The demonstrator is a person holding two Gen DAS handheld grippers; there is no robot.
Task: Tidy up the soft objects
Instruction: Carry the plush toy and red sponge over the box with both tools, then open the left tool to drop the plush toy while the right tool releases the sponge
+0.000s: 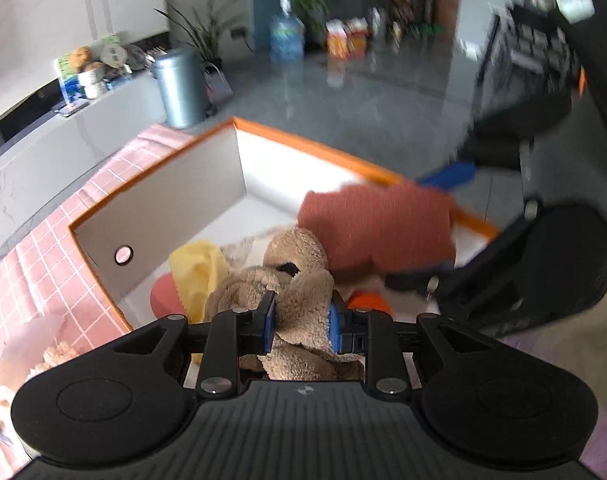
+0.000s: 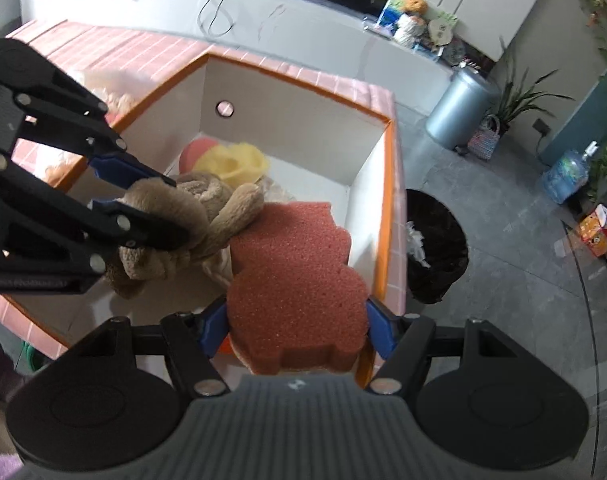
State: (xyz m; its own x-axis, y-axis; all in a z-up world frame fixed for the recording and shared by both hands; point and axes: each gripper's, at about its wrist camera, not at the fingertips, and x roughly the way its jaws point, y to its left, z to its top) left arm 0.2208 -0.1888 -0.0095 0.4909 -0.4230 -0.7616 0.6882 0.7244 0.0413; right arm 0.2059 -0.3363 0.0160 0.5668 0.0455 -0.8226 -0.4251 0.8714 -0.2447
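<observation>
My left gripper (image 1: 301, 318) is shut on a tan plush toy (image 1: 299, 280), which hangs over the open white box with an orange rim (image 1: 303, 142). The same left gripper (image 2: 167, 208) and plush toy (image 2: 191, 216) show at the left of the right wrist view. My right gripper (image 2: 295, 326) is shut on a red-brown sponge block (image 2: 291, 272), held above the box (image 2: 389, 200) near its right wall. That sponge (image 1: 377, 226) and the right gripper (image 1: 443, 224) appear blurred in the left wrist view. Inside the box lie a yellow soft piece (image 2: 233, 162) and a pink-red one (image 2: 195, 150).
The box sits on a table with a pink checked cloth (image 1: 43, 256). A black-lined waste bin (image 2: 433, 246) stands on the floor just right of the table. A metal bin (image 2: 459, 106), plants and a water bottle (image 2: 565, 174) are farther off. More soft items (image 1: 51, 354) lie on the cloth.
</observation>
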